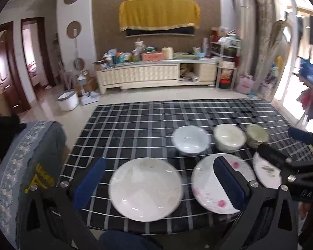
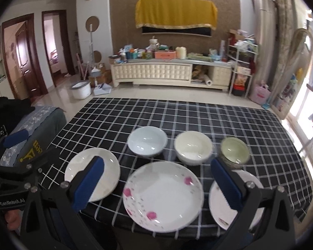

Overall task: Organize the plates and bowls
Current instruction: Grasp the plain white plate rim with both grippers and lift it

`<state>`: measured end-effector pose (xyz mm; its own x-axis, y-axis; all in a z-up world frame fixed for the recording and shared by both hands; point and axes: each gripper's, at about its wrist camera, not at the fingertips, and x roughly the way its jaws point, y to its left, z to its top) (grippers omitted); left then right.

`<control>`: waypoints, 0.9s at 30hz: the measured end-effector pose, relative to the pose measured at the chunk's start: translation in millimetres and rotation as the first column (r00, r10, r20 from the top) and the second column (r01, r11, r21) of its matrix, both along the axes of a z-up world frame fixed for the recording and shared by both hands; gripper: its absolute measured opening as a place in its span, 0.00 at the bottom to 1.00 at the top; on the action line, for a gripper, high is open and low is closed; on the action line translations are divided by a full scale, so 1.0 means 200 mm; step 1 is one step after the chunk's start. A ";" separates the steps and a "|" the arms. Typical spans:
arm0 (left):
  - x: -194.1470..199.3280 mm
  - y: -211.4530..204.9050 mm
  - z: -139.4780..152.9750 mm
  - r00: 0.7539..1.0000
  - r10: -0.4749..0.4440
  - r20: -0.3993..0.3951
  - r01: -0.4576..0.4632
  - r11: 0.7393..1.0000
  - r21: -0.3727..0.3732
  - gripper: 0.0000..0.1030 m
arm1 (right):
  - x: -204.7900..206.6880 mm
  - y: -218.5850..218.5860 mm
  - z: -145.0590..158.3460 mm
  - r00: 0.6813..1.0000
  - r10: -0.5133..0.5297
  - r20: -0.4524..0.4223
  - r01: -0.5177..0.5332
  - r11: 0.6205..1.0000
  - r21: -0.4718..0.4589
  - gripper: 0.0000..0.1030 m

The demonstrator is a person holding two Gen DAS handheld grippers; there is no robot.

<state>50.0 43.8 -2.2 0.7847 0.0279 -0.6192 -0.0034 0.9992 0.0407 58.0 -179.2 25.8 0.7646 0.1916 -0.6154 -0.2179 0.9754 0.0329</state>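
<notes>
Start of task by the look of it: nothing stacked, nothing held. Landmark: pink plate, near table front edge. White plate left of it, third plate right. Behind it, row of bowls: blue bowl, cream bowl, green bowl.

Left gripper jaws apart, above white plate. Right gripper jaws apart, above pink plate.

Next, likely: drop to a plate rim, pinch it, stack on neighbour.
</notes>
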 end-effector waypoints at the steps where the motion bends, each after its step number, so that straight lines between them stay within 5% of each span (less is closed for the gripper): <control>1: 0.03 0.04 -0.01 1.000 0.021 -0.010 -0.021 1.000 0.004 1.00 | 0.05 0.03 -0.01 1.000 0.015 -0.012 -0.014 1.000 0.008 1.00; 11: 0.24 0.32 -0.22 0.983 0.129 -0.132 -0.126 0.992 0.028 1.00 | 0.34 0.32 -0.19 0.981 0.126 -0.148 -0.125 0.992 0.016 1.00; 15: 0.31 0.43 -0.36 0.962 0.144 -0.232 -0.161 0.985 -0.057 1.00 | 0.40 0.45 -0.29 0.974 0.134 -0.180 -0.150 0.986 -0.075 1.00; 21: 0.37 0.58 -0.56 0.919 0.171 -0.355 -0.236 0.960 -0.150 1.00 | 0.49 0.52 -0.46 0.946 0.179 -0.271 -0.200 0.978 -0.051 1.00; 27: 0.43 0.60 -0.73 0.874 0.150 -0.462 -0.252 0.953 -0.167 0.78 | 0.55 0.60 -0.60 0.911 0.204 -0.357 -0.237 0.970 -0.051 0.90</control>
